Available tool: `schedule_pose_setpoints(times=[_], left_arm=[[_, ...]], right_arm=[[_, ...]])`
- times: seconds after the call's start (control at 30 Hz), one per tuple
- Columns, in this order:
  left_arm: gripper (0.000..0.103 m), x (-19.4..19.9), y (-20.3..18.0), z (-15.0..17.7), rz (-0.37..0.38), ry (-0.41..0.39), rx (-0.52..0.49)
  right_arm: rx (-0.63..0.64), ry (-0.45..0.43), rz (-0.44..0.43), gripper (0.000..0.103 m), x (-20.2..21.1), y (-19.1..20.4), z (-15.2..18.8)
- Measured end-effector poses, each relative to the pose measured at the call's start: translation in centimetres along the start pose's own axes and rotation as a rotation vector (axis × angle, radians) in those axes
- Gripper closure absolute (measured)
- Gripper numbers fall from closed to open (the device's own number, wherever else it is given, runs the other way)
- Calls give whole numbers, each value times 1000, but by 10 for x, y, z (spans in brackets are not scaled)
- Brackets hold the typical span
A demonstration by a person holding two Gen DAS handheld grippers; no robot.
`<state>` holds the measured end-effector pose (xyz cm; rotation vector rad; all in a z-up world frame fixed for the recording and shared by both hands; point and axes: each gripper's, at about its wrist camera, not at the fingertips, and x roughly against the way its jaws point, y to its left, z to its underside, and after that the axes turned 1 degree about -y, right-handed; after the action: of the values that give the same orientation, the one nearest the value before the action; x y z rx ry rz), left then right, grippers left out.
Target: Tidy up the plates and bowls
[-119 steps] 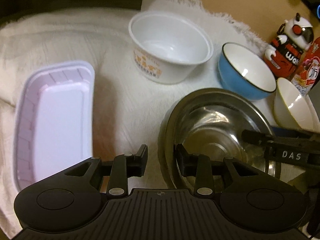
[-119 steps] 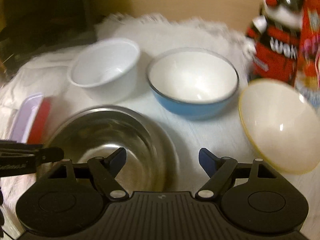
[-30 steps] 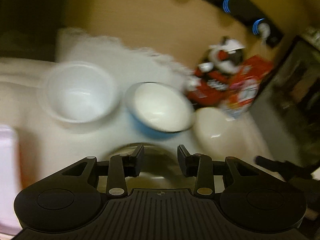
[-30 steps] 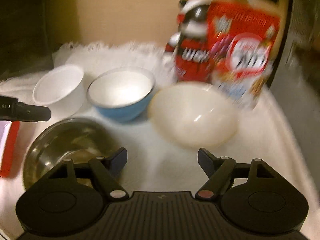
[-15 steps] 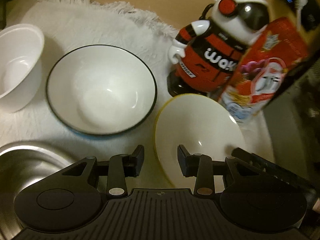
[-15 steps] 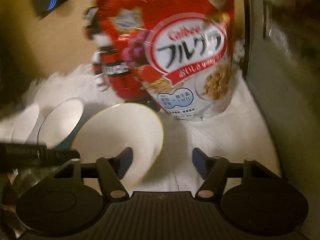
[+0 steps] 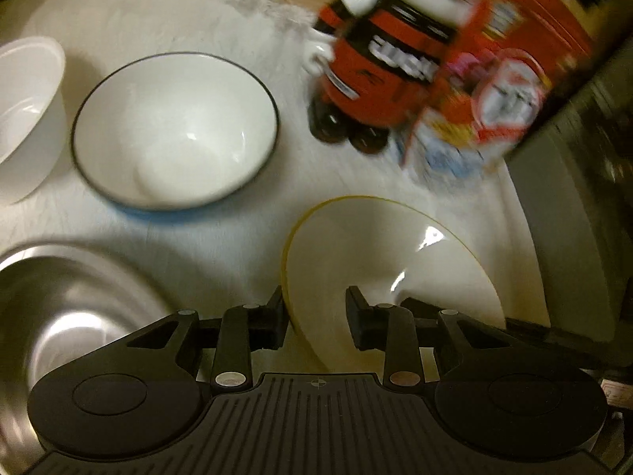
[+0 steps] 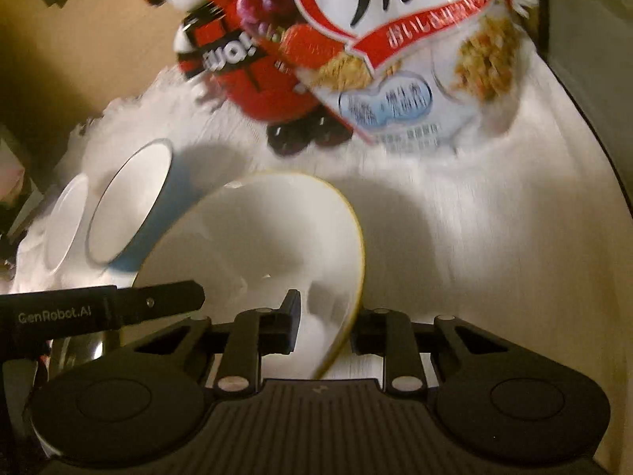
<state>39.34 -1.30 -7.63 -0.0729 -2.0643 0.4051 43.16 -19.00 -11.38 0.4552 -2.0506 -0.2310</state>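
Yellow-rimmed bowl (image 8: 253,237): right tool (image 8: 324,332) clamps right rim; left tool (image 7: 314,318) closing astride left rim.

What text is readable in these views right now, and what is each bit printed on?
"GenRobot.AI" on the left gripper, seen from the right wrist.
"フルグ", top cut off, on the cereal bag.
Mirrored white letters on the red toy, unclear.
The bag's smaller print is too blurred to read.

We see a cream ceramic bowl with a thin yellow rim (image 7: 395,245), a round bowl white inside, blue outside, with a dark rim line (image 7: 174,126), a plain white plastic bowl (image 7: 23,111), a shiny silver steel bowl (image 7: 67,308), a red, black and white toy figure (image 7: 379,75), and a red and white cereal bag printed with berries (image 8: 395,51), all on a white fringed cloth (image 8: 474,213).
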Motion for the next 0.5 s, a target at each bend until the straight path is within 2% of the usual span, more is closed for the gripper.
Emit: schedule_pose_setpoints(times=[0.13, 0.27, 0.43, 0.5], left_arm=[[70, 16, -8, 32, 1, 26, -72], [72, 20, -4, 57, 16, 112, -80], [75, 26, -2, 68, 28, 130, -109], [77, 29, -2, 70, 23, 122, -125]], right_arm=[[46, -19, 46, 76, 28, 10, 35], [53, -3, 70, 76, 54, 7, 63], [15, 35, 108, 76, 54, 2, 85], [3, 24, 110, 75, 55, 2, 89]])
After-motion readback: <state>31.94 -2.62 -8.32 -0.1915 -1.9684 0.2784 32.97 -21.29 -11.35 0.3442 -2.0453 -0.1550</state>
